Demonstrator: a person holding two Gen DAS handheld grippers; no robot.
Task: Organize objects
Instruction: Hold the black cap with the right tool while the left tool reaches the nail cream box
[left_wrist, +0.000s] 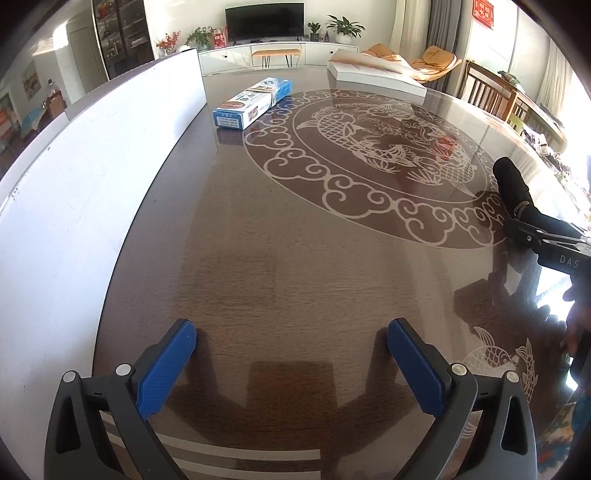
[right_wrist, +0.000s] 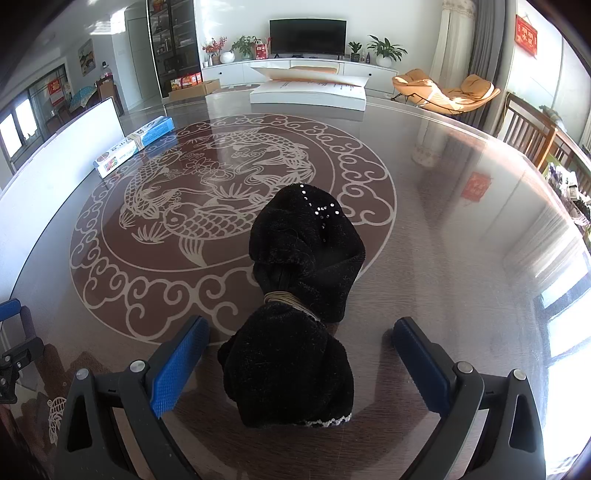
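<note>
Lengthwise, black cloth bundle (right_wrist: 295, 314) (band-tied) points away between right gripper (right_wrist: 295, 365) fingers

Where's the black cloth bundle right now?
The black cloth bundle lies on the table between the open right gripper's fingers, at the near edge of the fish medallion; in the left wrist view it shows at far right.

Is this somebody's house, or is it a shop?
Most likely a home's living and dining room. There is a TV on a white cabinet, potted plants, an orange lounge chair, and a big patterned table.
</note>
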